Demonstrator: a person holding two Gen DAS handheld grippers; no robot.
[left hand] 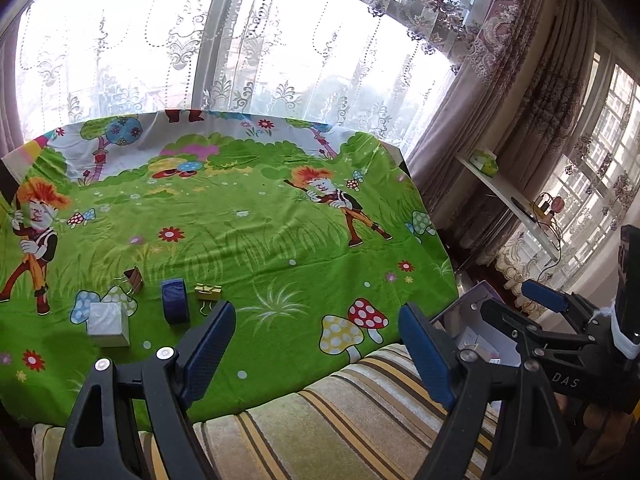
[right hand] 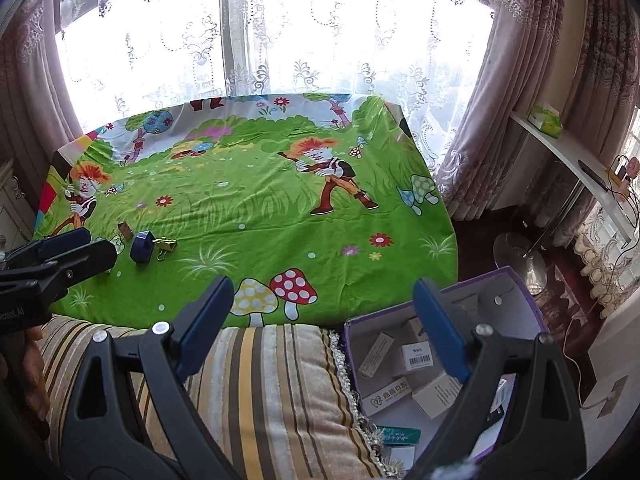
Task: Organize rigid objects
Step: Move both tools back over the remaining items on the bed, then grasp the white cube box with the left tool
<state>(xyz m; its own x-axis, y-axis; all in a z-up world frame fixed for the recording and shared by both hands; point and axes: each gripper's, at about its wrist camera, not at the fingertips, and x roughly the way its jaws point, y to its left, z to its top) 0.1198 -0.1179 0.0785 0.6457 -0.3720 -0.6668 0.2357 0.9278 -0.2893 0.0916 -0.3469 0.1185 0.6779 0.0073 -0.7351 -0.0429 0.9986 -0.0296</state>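
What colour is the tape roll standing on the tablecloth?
The tape roll is dark blue, clearest in the left wrist view.

A: Left wrist view? 
B: Sat low behind the left gripper [left hand: 316,344], looked forward and down over a striped cushion [left hand: 360,400] at the near edge of the table [left hand: 280,240], toward the window. Near; the table's left near part was closest.

A: Right wrist? 
B: Same facing, behind the right gripper [right hand: 324,320], set further right; a purple box [right hand: 532,300] off the table's near right corner sat close under it.

A: Shared? 
B: Both took in the whole tabletop, cushion, curtains [left hand: 500,80], side shelf [right hand: 560,152]. Each caught the other gripper at its frame edge.
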